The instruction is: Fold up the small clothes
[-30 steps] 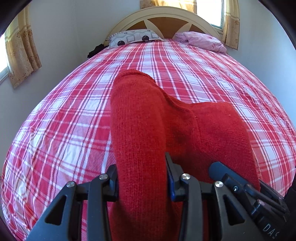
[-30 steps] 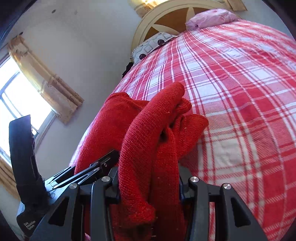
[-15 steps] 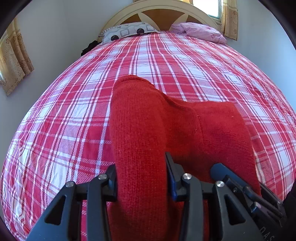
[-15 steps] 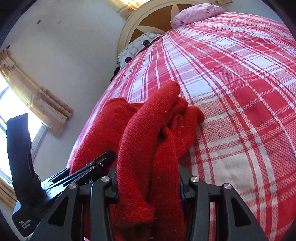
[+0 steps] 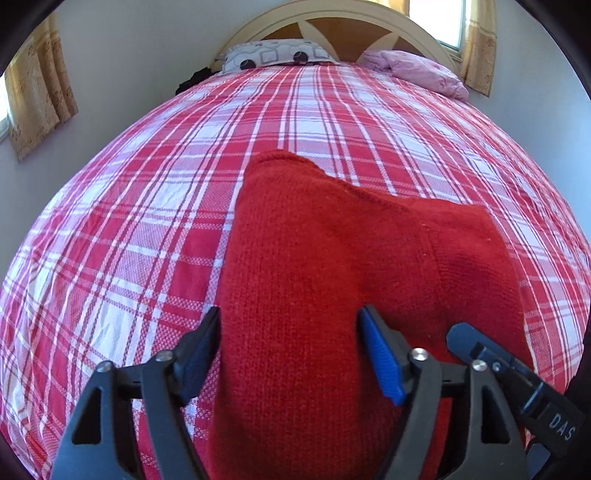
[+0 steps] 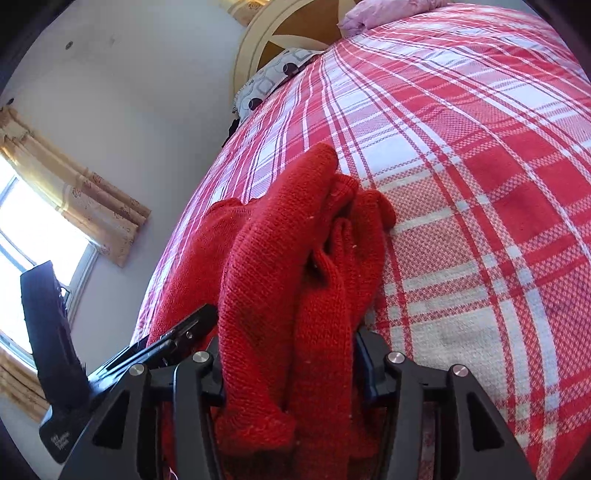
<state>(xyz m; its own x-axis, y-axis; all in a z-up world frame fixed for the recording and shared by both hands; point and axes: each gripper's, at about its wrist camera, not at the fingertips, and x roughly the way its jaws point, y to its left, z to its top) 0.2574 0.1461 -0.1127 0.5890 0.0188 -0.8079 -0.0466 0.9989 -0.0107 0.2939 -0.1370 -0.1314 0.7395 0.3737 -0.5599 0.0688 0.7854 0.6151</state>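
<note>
**A bedroom at home**

A bed (image 5: 155,206) under a red-and-white plaid sheet fills the room. An arched headboard (image 5: 332,18) and two pillows (image 5: 273,57) stand at its far end; curtains (image 5: 40,99) frame bright windows in pale walls.

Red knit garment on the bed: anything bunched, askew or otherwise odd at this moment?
Yes. The red knit garment is wadded into thick rolls inside the right gripper, not a flat edge. On the left side it lies smooth between the left gripper, whose jaws have just opened. The plaid bedspread looks undisturbed.
</note>
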